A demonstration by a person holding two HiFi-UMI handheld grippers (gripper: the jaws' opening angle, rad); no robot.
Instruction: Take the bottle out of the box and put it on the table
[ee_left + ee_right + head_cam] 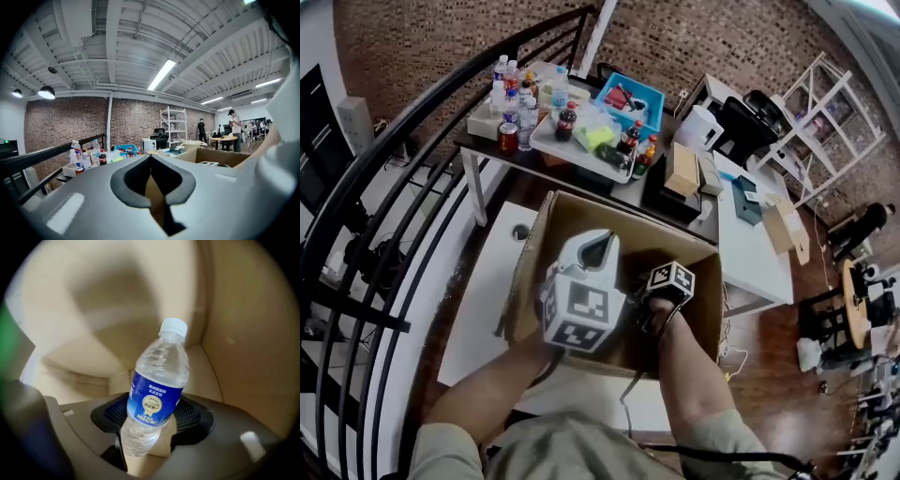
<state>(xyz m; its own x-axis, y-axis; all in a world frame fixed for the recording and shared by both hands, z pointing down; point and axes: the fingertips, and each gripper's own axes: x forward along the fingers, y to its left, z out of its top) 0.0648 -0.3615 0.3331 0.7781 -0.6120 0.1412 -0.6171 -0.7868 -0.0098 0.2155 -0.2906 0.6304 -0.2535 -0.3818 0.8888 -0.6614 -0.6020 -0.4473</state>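
Observation:
A clear water bottle (157, 390) with a blue label and white cap sits tilted between the jaws of my right gripper (153, 400), whose pads press on both sides of its lower body. Cardboard walls surround it. In the head view the right gripper's marker cube (671, 279) is down inside the open cardboard box (546, 225), and the bottle is hidden there. My left gripper (598, 246) hovers over the box's left half, pointing nearly level across it. Its jaws (151, 157) meet at the tips with nothing between them.
The box stands on a white table (478, 309). Beyond it a dark table (581, 173) carries several bottles, a tray and a blue bin (630, 98). A black railing (412, 122) curves along the left. A white desk (759, 253) lies right. People stand far off (233, 126).

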